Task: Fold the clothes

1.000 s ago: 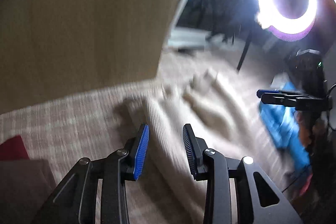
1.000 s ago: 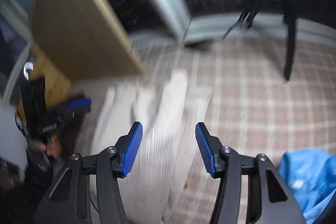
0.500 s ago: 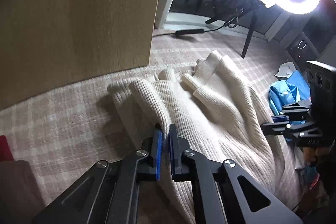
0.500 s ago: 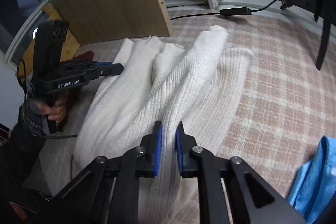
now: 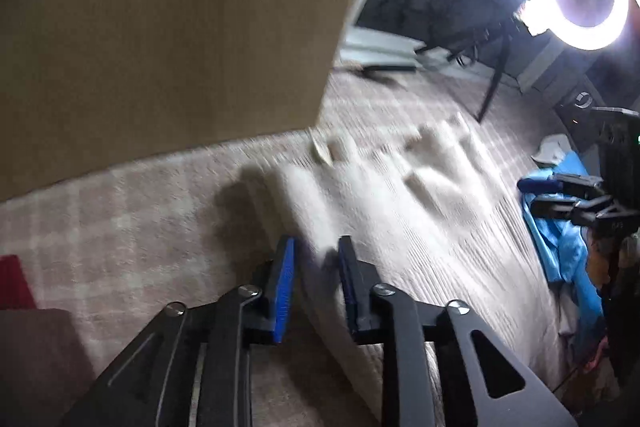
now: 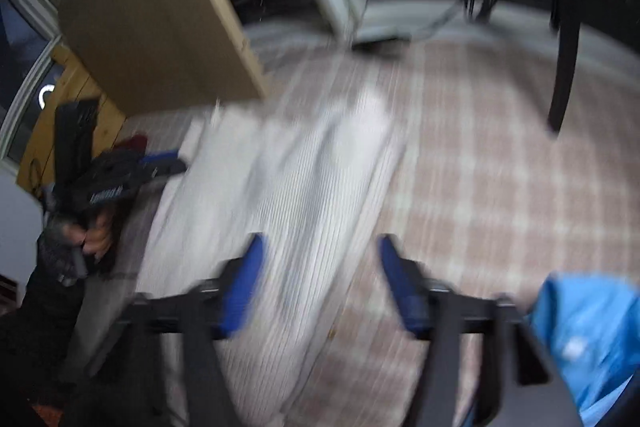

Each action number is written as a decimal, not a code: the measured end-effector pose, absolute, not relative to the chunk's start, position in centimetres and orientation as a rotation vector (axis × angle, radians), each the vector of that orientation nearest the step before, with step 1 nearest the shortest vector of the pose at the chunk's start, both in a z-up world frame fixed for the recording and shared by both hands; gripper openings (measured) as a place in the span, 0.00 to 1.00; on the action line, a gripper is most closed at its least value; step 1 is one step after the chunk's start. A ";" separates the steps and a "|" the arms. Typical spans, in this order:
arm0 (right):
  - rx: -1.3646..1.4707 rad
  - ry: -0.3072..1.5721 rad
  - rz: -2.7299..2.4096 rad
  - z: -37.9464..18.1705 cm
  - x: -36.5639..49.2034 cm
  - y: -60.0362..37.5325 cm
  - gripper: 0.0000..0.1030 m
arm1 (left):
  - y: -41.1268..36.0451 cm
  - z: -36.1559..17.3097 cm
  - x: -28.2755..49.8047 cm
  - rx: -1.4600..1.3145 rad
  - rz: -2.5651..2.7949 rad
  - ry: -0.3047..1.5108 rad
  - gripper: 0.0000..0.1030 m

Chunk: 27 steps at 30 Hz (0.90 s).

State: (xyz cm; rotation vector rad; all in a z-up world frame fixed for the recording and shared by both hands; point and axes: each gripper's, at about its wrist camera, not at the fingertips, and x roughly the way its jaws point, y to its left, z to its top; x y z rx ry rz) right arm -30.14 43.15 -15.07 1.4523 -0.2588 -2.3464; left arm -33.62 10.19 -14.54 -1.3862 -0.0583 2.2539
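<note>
While both tongs open, cream sweater (image 5: 420, 227) flat

Open passage lies over the bare plaid cover (image 6: 500, 163) to the right of the cream ribbed sweater (image 6: 288, 195), bounded by the wooden panel (image 5: 168, 27) rising at the far left, the black stand leg (image 6: 564, 75) at far right, and the blue garment (image 6: 592, 339) nearest.

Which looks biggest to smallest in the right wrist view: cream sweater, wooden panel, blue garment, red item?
1. cream sweater
2. wooden panel, close to the sweater, so that order is unsure
3. blue garment, cut off by the frame
4. red item, mostly hidden
</note>
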 end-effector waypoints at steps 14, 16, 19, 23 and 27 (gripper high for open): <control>1.558 -0.167 -2.133 -20.0 -37.4 42.8 0.68 | 10.5 -17.5 -40.5 -1.532 2.239 -0.001 0.54; 1.548 -0.160 -2.118 -20.0 -37.7 42.7 0.68 | 11.0 -17.6 -40.6 -1.518 2.237 0.036 0.52; 1.553 -0.153 -2.093 -19.8 -37.7 42.7 0.69 | 11.3 -17.4 -40.5 -1.520 2.200 0.024 0.37; 1.557 -0.274 -2.043 -19.5 -37.8 43.7 0.69 | 9.7 -15.1 -39.6 -1.479 2.186 -0.113 0.38; 1.538 -0.294 -2.031 -19.2 -37.0 43.8 0.68 | 9.4 -14.2 -38.2 -1.483 2.150 -0.144 0.45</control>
